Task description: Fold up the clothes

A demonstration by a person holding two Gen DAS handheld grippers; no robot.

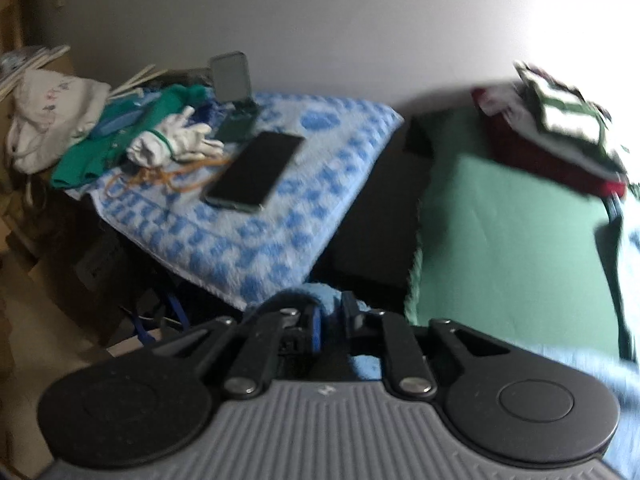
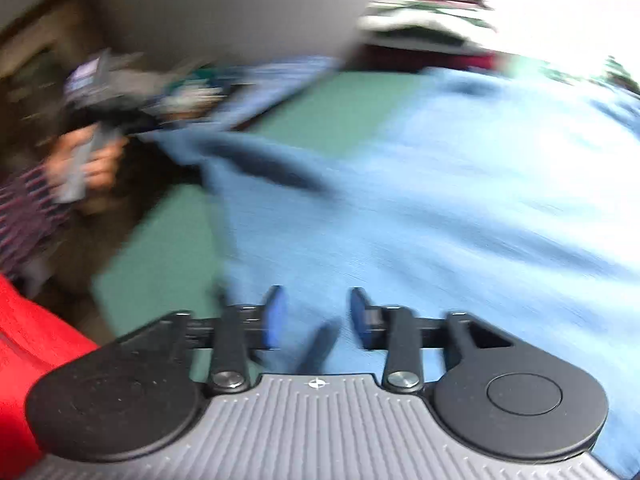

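A light blue garment (image 2: pixel 440 200) lies spread over a green mat (image 2: pixel 332 108). My left gripper (image 1: pixel 334 316) is shut on a bunched corner of the light blue garment (image 1: pixel 326 300), held off the mat's left edge. The right wrist view shows that left gripper (image 2: pixel 104 88), blurred, in a person's hand (image 2: pixel 96 160), with the cloth stretched from it. My right gripper (image 2: pixel 316 316) is open just above the garment's near part, its blue-padded fingers (image 2: pixel 276 316) wide apart with a crease of cloth below them.
A blue-and-white towel (image 1: pixel 256 220) left of the green mat (image 1: pixel 508 240) carries a black phone (image 1: pixel 256 168), white gloves (image 1: pixel 176 140) and a small stand. Folded clothes (image 1: pixel 560 132) are stacked at the mat's far end. Red fabric (image 2: pixel 24 340) sits near left.
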